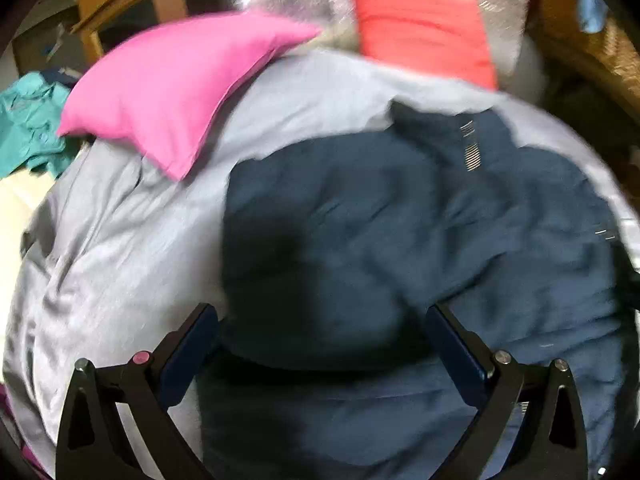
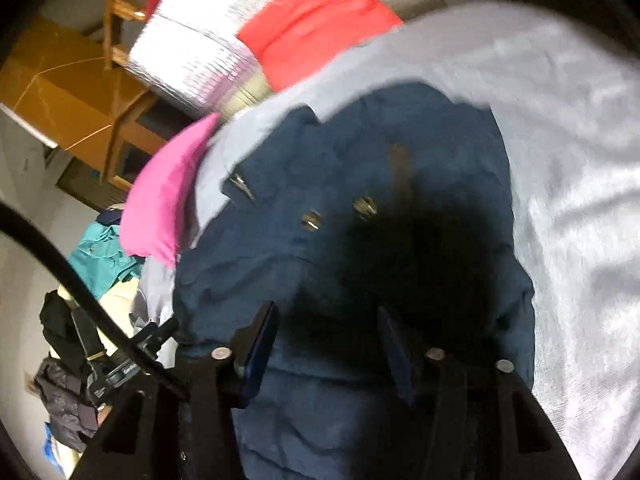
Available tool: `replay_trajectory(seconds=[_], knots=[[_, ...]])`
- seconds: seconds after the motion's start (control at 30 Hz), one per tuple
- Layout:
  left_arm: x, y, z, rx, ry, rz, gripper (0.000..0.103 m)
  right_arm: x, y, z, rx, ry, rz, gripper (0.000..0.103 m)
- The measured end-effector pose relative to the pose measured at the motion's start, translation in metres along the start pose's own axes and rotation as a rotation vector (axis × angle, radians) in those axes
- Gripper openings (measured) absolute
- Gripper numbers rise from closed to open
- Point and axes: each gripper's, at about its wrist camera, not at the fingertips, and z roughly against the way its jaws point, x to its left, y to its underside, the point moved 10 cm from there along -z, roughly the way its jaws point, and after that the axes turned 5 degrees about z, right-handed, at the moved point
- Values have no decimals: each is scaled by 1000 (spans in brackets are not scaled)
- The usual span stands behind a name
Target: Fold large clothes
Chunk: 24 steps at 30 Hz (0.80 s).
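A dark navy garment [image 1: 400, 240] with metal snaps lies spread on the grey bedsheet [image 1: 120, 240]. My left gripper [image 1: 322, 312] hovers over its near edge with the jaws wide apart and nothing between them. In the right wrist view the same navy garment [image 2: 320, 184] fills the middle, snaps [image 2: 312, 220] showing. My right gripper [image 2: 328, 316] is over it, jaws apart and empty. Both views are motion-blurred.
A pink pillow [image 1: 168, 88] and a red pillow [image 1: 424, 28] lie at the head of the bed. Teal clothing [image 1: 28, 128] is piled at the left. A wooden cabinet [image 2: 60, 96] stands beyond. The other gripper's body and cable [image 2: 100, 352] show at lower left.
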Motion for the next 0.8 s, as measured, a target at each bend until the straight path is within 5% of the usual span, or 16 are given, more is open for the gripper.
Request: replay_trajectory(seconds=[0.1,0.23,0.3,0.4,0.53,0.63,0.8], knots=[[6,11,-23,91,51,53,103,-6,2,-1,14,19,0,42],[16,-1,-5,40,71,83,103,-1,-9,27,-40,14,39,42],[31,-13,6,-13,51,117,103,-14,-21,48,-113,49,27,61],[63,-24,8,-54,49,244,103,-44,-34,69,-192,107,-32,70],[99,-15,-25,26,117,487,103,-86,-40,59,-180,166,-114,70],[96,-6,-44,89,175,571,103,-95,-42,39,-147,107,-150,70],[72,-10,-56,71,186,513,103,-73,-42,3,-113,16,-104,63]])
